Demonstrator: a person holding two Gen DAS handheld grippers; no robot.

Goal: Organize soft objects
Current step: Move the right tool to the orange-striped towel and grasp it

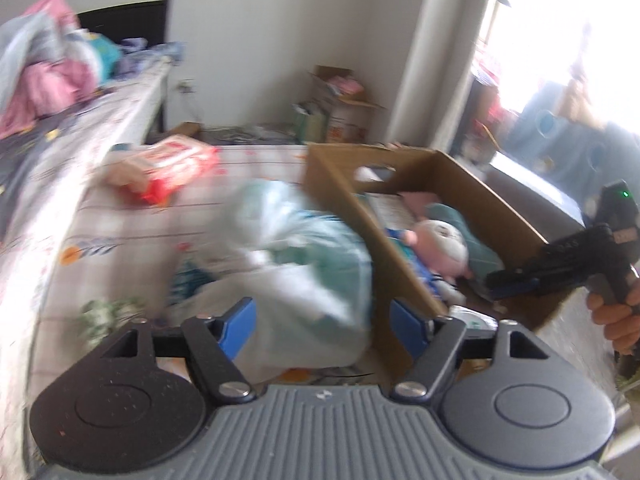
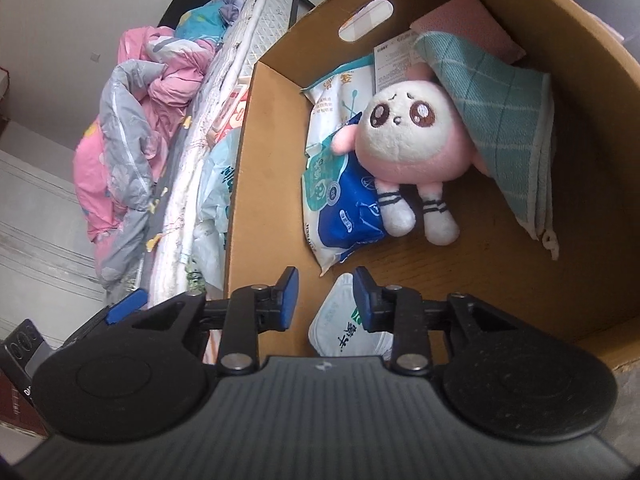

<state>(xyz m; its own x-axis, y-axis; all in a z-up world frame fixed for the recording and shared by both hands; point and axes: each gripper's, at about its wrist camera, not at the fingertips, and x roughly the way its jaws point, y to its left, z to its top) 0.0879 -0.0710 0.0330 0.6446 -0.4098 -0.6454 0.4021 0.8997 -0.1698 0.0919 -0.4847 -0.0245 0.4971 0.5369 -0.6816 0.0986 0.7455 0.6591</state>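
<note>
Step in hand: I read this as mid-sort. I'm filling the cardboard box (image 2: 592, 128) with soft things, and my right gripper (image 2: 325, 300) is just inside its near wall, low centre of the right wrist view.
Right claw: jaws partly apart, with a small white packet (image 2: 340, 332) lying between and under them. The right pad sits at the packet's edge, the left pad stands off it, so I judge it is not clamped.
Left claw: the left gripper (image 1: 322, 320) is wide open at lower centre of the left wrist view, holding nothing. A pale plastic-wrapped bundle (image 1: 296, 248) lies on the bed just beyond its pads, against the box's outer wall. The view is blurred, so I can't say if a pad touches it.
Next move: I think the left hand should ease forward over the bundle, pinch a firm fold, then lift it over the wall into the free floor at the box's lower right. The right hand should clear out first.
In the box: a pink and white plush doll (image 2: 412, 140) lies face up at centre on a blue and white pack (image 2: 348, 208), with a teal checked towel (image 2: 496, 120) draped at upper right.
Still out: a red and white pack (image 1: 168, 168) sits on the bed at centre left of the left view.
</note>
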